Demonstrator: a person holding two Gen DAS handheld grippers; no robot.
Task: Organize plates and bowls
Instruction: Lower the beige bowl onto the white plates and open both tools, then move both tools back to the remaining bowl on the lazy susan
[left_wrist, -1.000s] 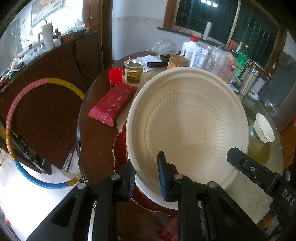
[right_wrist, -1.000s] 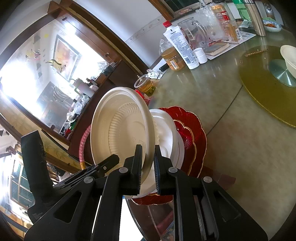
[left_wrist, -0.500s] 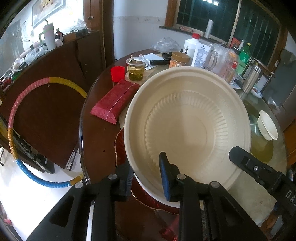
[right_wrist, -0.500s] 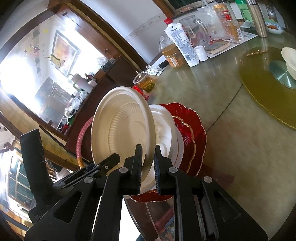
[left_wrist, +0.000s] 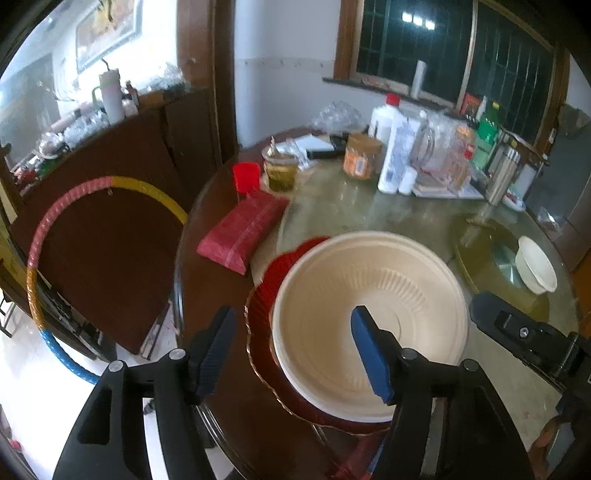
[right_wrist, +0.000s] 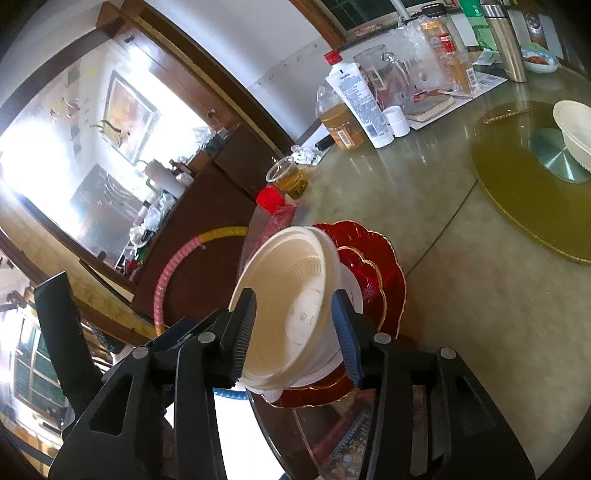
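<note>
Nearest in the left wrist view, the left gripper (left_wrist: 291, 347) has its black arms and blue pads spread, and its jaws are opening. The near rim of the cream ribbed paper plate (left_wrist: 369, 325) lies between the pads, but neither pad presses on it. In the right wrist view the right gripper (right_wrist: 293, 328) is also opening, its jaws less far apart, with the plate's edge (right_wrist: 291, 302) between its pads; whether the left pad still touches the rim cannot be told, and the right one stands clear.

The plate sits on a stack near the table's edge: white plates under it, then scalloped red plates with gold rims (right_wrist: 373, 266) at the bottom. In the right wrist view it looks tilted rather than flat on the stack.

The round table (left_wrist: 369, 206) has a dark wood border and a glass top. Just beyond the stack lies a red wrapped packet (left_wrist: 243, 229), then a small red cup (left_wrist: 245, 177) and a clear plastic cup of yellowish liquid (left_wrist: 280, 170). To the right, a small white ribbed bowl (left_wrist: 535, 264) rests on a gold turntable (right_wrist: 535, 206), well apart from the stack. At the far edge stand a jar, a white bottle with a red cap (left_wrist: 391, 147), a glass jug and a steel flask.
</note>
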